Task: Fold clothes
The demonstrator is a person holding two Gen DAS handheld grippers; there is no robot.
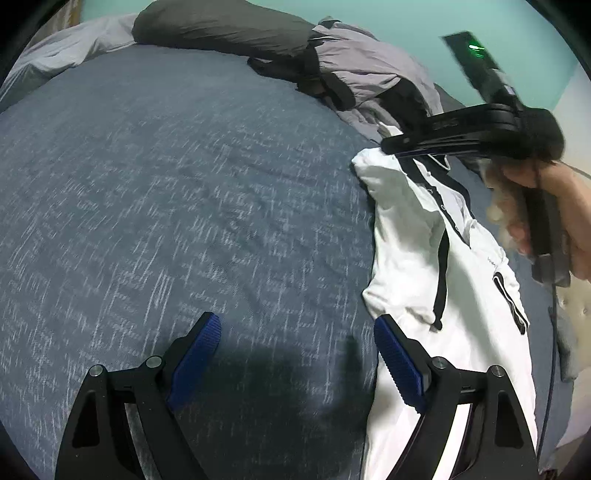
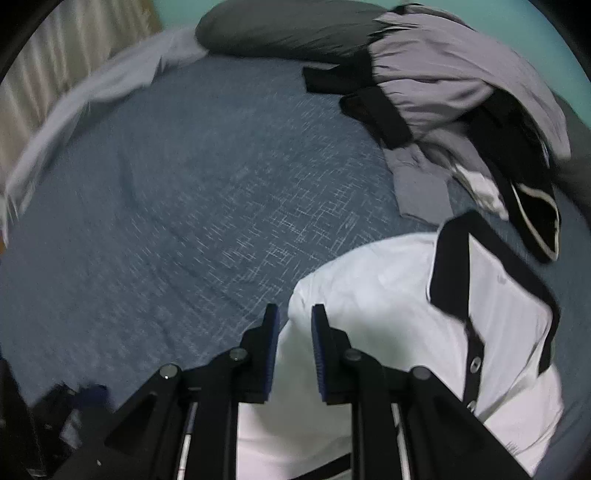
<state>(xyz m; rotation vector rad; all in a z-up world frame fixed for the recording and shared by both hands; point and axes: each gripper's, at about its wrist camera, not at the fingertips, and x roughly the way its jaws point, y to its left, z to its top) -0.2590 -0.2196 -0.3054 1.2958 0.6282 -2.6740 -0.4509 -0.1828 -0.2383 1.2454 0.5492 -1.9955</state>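
- The white shirt (image 1: 417, 229) with black trim lies crumpled toward the right side of the blue bedspread (image 1: 184, 192)
- The left gripper (image 1: 297, 363) is spread wide and holds nothing; its left finger is over bare bedspread, and its right finger (image 1: 397, 363) sits over the near left edge of the shirt
- The right gripper (image 1: 388, 147) reaches in from the right in the left wrist view, its tip at the far upper corner of the shirt
- In the right wrist view, the right gripper (image 2: 293, 350) has a narrow gap between its fingers with white cloth showing in it; whether the pads pinch the fabric I cannot tell
- A heap of grey and black clothes (image 2: 454, 92) lies beyond the shirt, next to a dark pillow (image 2: 280, 33) at the head of the bed
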